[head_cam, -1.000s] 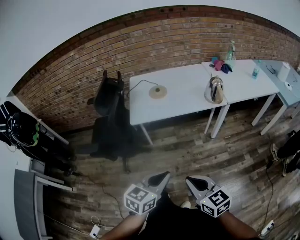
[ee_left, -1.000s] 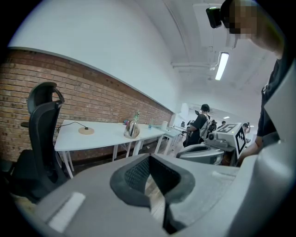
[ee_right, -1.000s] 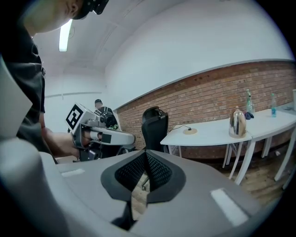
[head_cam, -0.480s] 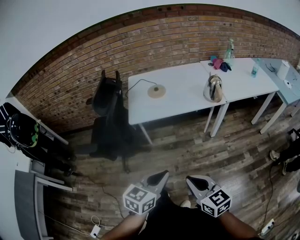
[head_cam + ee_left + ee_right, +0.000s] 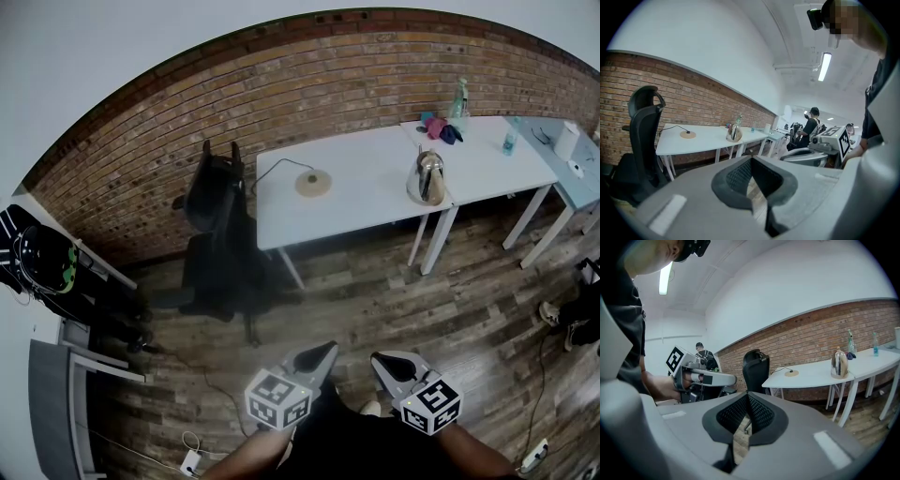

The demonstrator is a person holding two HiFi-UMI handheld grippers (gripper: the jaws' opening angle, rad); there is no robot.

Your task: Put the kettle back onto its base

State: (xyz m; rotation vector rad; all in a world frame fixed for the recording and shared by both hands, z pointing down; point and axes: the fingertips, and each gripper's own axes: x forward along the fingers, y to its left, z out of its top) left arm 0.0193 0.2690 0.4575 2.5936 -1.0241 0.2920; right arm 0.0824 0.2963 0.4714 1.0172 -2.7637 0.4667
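A shiny metal kettle [image 5: 430, 178] stands at the right end of a white table [image 5: 366, 208]. Its round beige base [image 5: 315, 183], with a black cable, lies apart from it near the table's left part. Both also show far off in the left gripper view, the kettle [image 5: 734, 133] and base [image 5: 687, 134], and in the right gripper view, the kettle [image 5: 839, 363] and base [image 5: 791, 373]. My left gripper [image 5: 323, 352] and right gripper [image 5: 382, 359] hang side by side low over the wooden floor, well short of the table. Both are shut with nothing held.
A black office chair [image 5: 220, 234] stands at the table's left end. A second white table [image 5: 525, 169] to the right carries bottles and a cloth. A pale blue table [image 5: 581, 192] follows it. Dark bags [image 5: 47, 262] sit at far left; cables lie on the floor.
The head view has shifted very slightly. Both grippers hold the same place and stay shut; kettle and base have not moved.
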